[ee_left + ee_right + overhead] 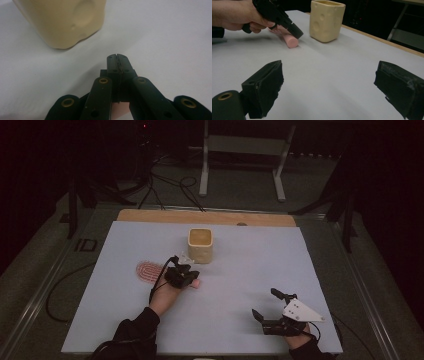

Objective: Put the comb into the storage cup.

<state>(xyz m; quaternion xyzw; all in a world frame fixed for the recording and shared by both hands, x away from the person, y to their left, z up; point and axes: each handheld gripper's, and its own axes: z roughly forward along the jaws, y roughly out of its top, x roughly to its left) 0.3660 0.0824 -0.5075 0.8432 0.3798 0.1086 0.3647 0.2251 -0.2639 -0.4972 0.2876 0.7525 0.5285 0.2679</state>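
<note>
Pink brush flat on table, handle under closed left hand-held gripper, right hand-held gripper open.

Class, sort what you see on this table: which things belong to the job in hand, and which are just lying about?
In the job:
- pink brush, its handle at the left hand-held gripper, whose jaws are shut
- cream holder shaped like cheese, just beyond the gripper

Lying about:
- right hand-held gripper, open and idle above the white table
- cables on the floor
- white stand behind
</note>
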